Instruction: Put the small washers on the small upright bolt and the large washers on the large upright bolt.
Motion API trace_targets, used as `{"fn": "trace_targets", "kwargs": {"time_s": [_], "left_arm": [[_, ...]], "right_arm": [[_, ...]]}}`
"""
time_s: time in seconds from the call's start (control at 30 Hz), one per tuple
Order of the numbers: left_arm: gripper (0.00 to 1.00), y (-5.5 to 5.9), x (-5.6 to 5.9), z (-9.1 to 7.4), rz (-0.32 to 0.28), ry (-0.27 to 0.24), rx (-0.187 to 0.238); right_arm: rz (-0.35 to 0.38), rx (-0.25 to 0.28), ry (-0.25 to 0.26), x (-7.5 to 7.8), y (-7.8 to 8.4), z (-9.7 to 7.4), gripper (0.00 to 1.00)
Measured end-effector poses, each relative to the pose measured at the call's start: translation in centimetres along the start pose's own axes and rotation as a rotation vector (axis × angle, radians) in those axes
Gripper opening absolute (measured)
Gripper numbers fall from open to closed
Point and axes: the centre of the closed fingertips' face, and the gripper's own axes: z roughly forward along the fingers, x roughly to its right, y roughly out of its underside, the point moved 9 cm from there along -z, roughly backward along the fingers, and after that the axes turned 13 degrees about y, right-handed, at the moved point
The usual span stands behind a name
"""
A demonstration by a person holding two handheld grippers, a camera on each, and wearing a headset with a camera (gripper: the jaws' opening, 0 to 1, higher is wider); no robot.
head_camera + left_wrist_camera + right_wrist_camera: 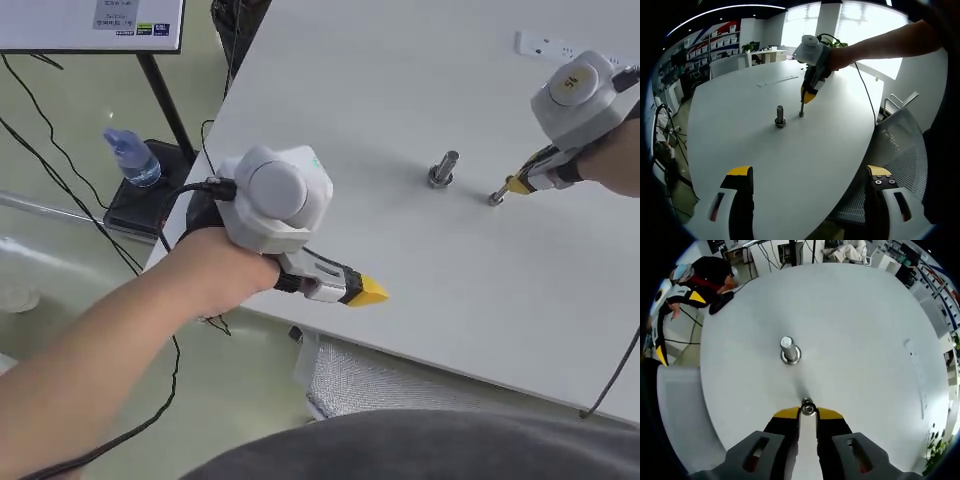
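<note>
In the head view the left claw (365,292) sits near the centre of the frame. A hand (215,270) holds it over the near edge of the white desk (400,90), with its yellow tips pointing toward the lower right. In the left gripper view its two jaws rise far apart at the bottom corners with only bare desk between them, so this claw is open and carries nothing.

The right claw (518,184) is at the upper right of the head view, angled down toward the small bolt (497,196). That bolt stands upright on the desk just below and left of the yellow tips. In the right gripper view the jaws are drawn close with a thin slit between them, and the top of the small bolt appears right at the tips. I cannot tell whether they pinch anything or touch the bolt.

The large bolt (443,168) stands upright on a wider metal base, just left of the small bolt and apart from it.

At the left of the head view a water bottle (130,155) stands on a dark box (140,205) on the floor. A power strip (548,46) lies at the upper right of the desk. A mesh chair (360,385) sits below the near edge.
</note>
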Motion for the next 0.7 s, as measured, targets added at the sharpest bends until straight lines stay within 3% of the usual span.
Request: {"fn": "trace_targets", "kwargs": {"time_s": [0.7], "left_arm": [[0.9,0.2,-0.6,0.4,-0.01,0.007,-0.01]], "right_arm": [[-0.012,-0.016,-0.01,-0.6,0.3,1.3,0.13]]}}
